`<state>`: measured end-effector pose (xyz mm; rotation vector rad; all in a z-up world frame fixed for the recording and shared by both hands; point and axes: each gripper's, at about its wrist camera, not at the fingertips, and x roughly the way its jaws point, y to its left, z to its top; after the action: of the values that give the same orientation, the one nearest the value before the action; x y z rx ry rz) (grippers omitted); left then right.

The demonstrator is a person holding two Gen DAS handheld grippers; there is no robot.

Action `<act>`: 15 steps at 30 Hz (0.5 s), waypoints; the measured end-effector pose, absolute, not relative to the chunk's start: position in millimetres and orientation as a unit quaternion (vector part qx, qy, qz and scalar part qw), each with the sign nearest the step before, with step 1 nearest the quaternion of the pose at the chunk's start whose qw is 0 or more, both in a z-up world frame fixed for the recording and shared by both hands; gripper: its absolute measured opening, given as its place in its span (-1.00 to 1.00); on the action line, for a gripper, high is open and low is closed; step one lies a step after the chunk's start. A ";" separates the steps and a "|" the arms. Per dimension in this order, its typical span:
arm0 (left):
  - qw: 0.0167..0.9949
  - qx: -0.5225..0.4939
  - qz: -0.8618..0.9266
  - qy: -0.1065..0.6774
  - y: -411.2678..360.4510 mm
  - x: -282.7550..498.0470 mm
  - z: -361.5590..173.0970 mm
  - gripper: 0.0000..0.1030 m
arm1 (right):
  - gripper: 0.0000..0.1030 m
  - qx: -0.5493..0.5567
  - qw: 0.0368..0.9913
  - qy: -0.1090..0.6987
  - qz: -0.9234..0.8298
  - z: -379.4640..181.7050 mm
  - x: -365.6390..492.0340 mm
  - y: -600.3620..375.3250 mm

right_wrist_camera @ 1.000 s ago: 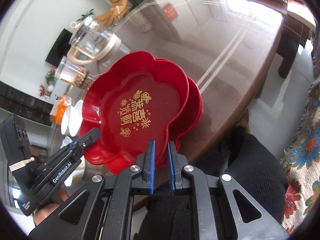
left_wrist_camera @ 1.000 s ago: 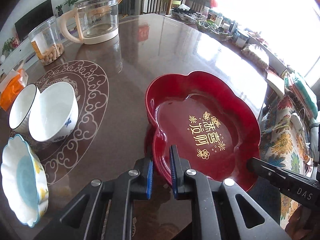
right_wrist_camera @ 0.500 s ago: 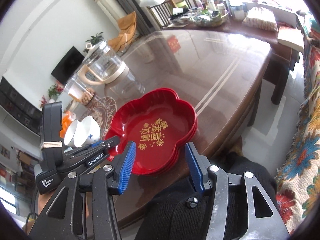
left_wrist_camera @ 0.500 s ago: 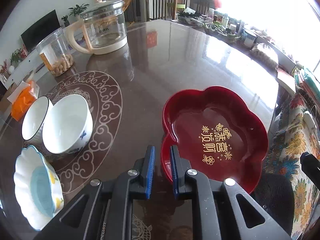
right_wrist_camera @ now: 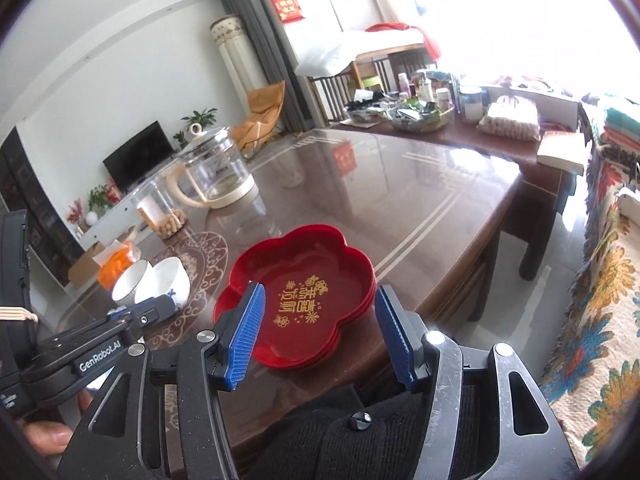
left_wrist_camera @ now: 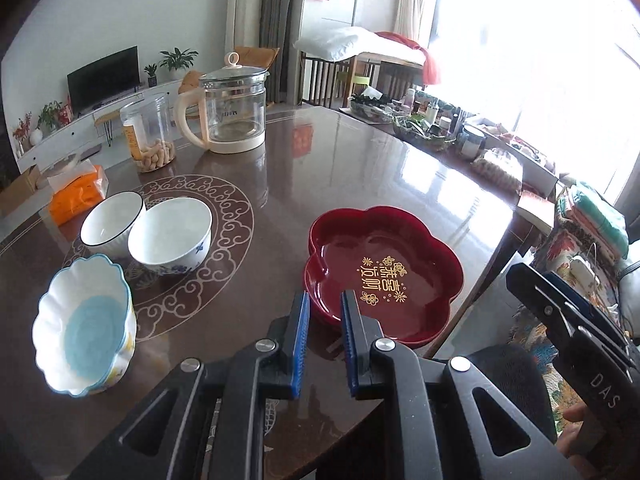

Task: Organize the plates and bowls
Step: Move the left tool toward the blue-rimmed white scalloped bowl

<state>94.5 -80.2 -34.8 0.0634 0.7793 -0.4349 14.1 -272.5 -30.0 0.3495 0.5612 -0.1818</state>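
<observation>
1. Stack of red flower-shaped plates [left_wrist_camera: 384,272], gold lettering on the top one, rests on the desk [left_wrist_camera: 340,168] near its edge, at 12 o'clock from both tools.
2. Left tool [left_wrist_camera: 324,336]: jaws narrowly parted, nothing between them, held short of the stack's rim and apart from it.
3. Right tool [right_wrist_camera: 316,332]: jaws opening, wide apart, framing the stack from above without touching it.
4. At 10 o'clock from the stack in the left wrist view: two white bowls [left_wrist_camera: 170,236] touching side by side; nearer, a scalloped blue-centred bowl [left_wrist_camera: 86,324].
5. Farther back at 11 o'clock: glass kettle [left_wrist_camera: 236,112], clear jar [left_wrist_camera: 148,140] of nuts, orange pack [left_wrist_camera: 78,196].
6. Between tools and stack nothing intervenes.
7. Versus one second earlier: both tools then clamped the top plate's rim; they have since let go and drawn back, and the plate sits nested on the stack.
</observation>
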 end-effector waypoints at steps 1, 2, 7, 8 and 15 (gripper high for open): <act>0.904 0.030 -0.206 0.374 -75.9 87.6 -36.7 -0.69 | 0.34 0.153 0.948 0.263 -0.090 -27.0 10.7 -266.0; 0.905 0.029 -0.204 0.373 -71.8 82.2 -38.9 -0.69 | 0.37 0.136 0.954 0.250 -0.093 -23.8 7.1 -260.0; 0.914 0.039 -0.173 0.366 -58.0 69.2 -46.2 -0.69 | 0.51 0.073 0.973 0.189 -0.111 -10.1 -8.7 -237.9; 0.916 0.040 -0.166 0.363 -55.9 68.9 -46.8 -0.69 | 0.55 0.065 0.974 0.182 -0.116 -9.2 -9.9 -235.1; 0.933 0.001 -0.130 0.336 -42.1 62.4 -41.0 0.62 | 0.55 0.065 0.971 0.198 -0.113 -21.5 -7.1 -229.9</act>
<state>62.4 -42.1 -41.0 0.0028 0.6879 -0.2660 -7.1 -229.9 -21.5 0.1316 0.4007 -0.2277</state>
